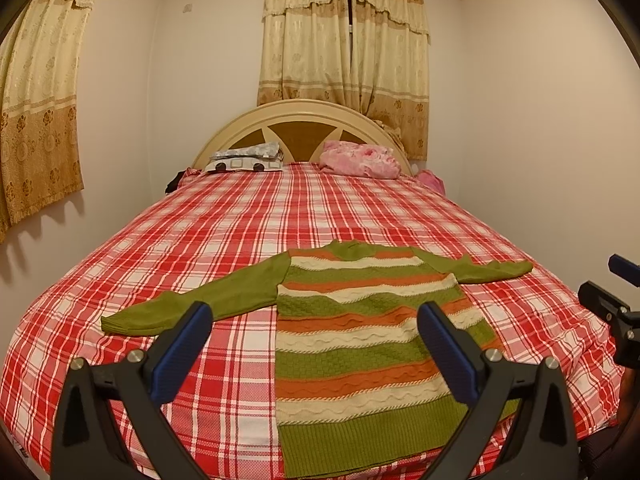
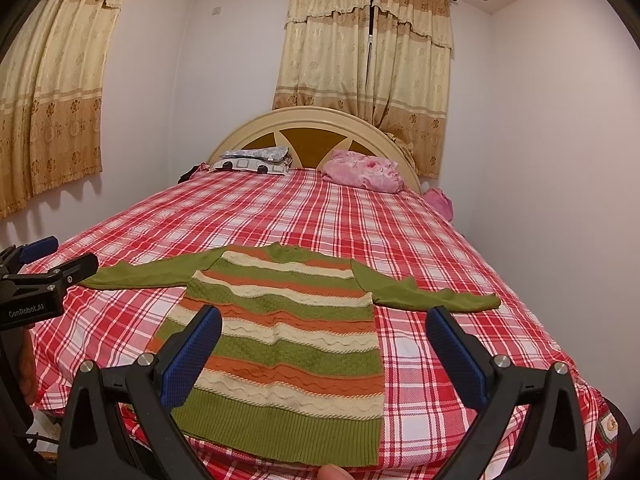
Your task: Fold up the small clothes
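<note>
A small knit sweater (image 1: pixel 360 344) with green, orange and cream stripes lies flat on the bed, hem toward me, both green sleeves spread out sideways. It also shows in the right wrist view (image 2: pixel 288 344). My left gripper (image 1: pixel 314 312) is open and empty, hovering above the sweater's lower left part. My right gripper (image 2: pixel 324 316) is open and empty, above the sweater's lower right part. Each gripper's body shows at the edge of the other's view: the right gripper body (image 1: pixel 612 304) and the left gripper body (image 2: pixel 36 284).
The bed has a red and white checked sheet (image 1: pixel 200 240) and a curved cream headboard (image 1: pixel 304 120). A pink pillow (image 1: pixel 360 158) and a grey patterned pillow (image 1: pixel 246 158) lie at the head. Walls stand close on both sides, with curtains (image 1: pixel 344 40) behind.
</note>
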A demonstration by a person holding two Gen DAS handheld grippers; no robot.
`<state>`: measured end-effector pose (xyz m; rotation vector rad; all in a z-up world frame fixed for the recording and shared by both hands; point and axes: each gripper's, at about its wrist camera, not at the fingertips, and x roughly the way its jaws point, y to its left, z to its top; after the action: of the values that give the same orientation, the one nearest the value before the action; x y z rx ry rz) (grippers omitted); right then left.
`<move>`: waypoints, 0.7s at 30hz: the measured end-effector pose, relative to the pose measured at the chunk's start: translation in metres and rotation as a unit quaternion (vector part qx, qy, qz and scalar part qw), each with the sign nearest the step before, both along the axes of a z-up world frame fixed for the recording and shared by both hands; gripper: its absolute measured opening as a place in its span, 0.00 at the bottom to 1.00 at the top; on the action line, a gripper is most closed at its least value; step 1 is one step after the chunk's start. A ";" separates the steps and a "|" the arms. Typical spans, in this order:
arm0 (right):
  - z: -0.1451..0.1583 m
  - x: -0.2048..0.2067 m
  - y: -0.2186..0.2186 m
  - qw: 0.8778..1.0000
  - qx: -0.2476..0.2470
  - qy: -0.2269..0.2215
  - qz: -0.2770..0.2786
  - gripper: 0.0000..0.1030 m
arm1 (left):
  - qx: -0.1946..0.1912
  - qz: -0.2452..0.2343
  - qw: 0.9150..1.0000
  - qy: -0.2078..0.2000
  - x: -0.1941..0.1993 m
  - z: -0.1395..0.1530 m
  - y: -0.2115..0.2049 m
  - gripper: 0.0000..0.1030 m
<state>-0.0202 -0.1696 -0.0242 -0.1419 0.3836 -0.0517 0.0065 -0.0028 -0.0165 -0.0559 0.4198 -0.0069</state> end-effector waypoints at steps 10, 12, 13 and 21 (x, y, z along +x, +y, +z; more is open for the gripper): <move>-0.023 0.024 -0.010 1.000 0.002 0.031 -0.006 0.99 | 0.010 0.007 1.000 0.023 0.022 -0.016 0.001 1.00; -0.030 0.035 -0.015 0.999 0.005 0.040 -0.009 0.99 | 0.013 0.010 0.999 0.031 0.030 -0.022 0.003 1.00; -0.034 0.039 -0.018 0.999 0.006 0.045 -0.010 0.99 | 0.017 0.015 0.999 0.036 0.036 -0.025 0.004 1.00; -0.056 0.080 -0.042 0.997 0.030 0.070 -0.022 0.99 | 0.042 0.024 0.996 0.075 0.080 -0.053 0.008 1.00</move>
<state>0.0602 -0.2117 -0.0800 -0.0783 0.5271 -0.0741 0.0861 0.0049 -0.0698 0.0170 0.5685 0.0625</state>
